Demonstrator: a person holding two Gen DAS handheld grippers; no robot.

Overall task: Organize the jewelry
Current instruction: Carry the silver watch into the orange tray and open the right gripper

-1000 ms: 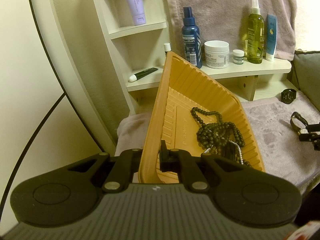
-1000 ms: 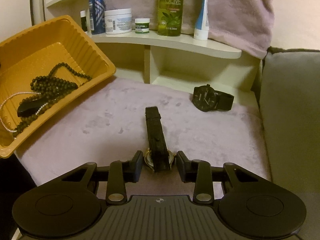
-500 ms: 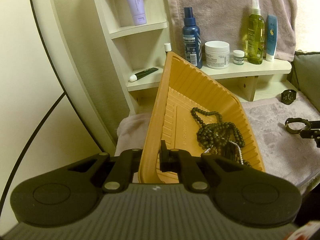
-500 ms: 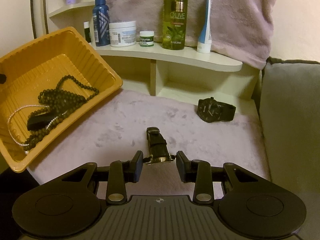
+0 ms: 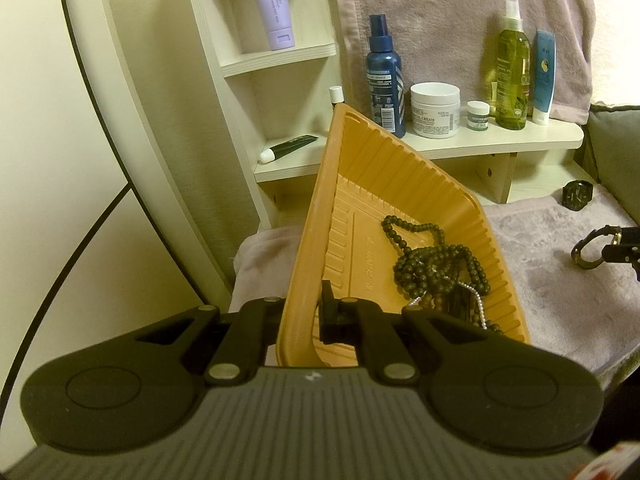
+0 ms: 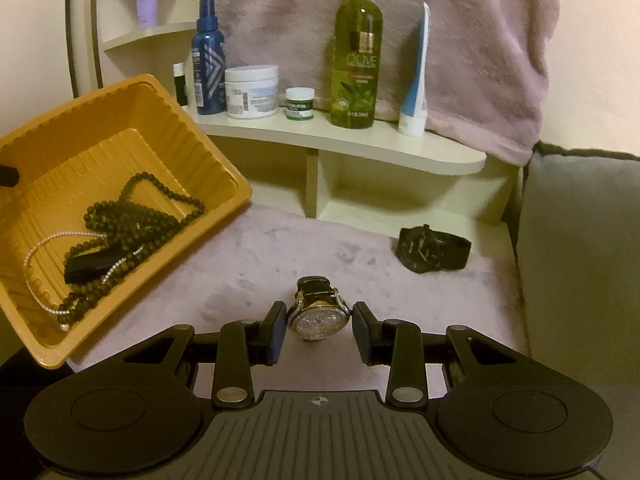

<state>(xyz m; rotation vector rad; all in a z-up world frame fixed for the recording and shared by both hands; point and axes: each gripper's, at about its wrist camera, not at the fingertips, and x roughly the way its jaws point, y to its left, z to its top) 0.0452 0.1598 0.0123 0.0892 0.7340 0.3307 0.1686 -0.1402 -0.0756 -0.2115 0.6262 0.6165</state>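
Note:
My left gripper (image 5: 304, 316) is shut on the near wall of an orange tray (image 5: 360, 148) and holds it tilted above the mauve cloth (image 5: 560, 300). Dark bead necklaces (image 5: 432, 268) and a thin silver chain (image 6: 40, 248) lie in the tray (image 6: 192, 120). My right gripper (image 6: 319, 330) is shut on a jewelled watch (image 6: 318, 316), face toward the camera, strap hanging behind. In the left wrist view that watch (image 5: 590, 252) hangs clear of the cloth at the right edge. A black watch (image 6: 432, 250) lies on the cloth near the shelf.
A cream shelf (image 6: 360, 142) behind the cloth carries a blue spray bottle (image 6: 208, 68), a white jar (image 6: 251, 92), a small pot, a green olive bottle (image 6: 356, 68) and a tube. A pink towel (image 6: 460, 40) hangs behind. A grey cushion (image 6: 580, 260) borders the right side.
My right gripper has lifted the jewelled watch off the cloth, and the watch has swung so its face now shows. The left gripper and the tray have not moved.

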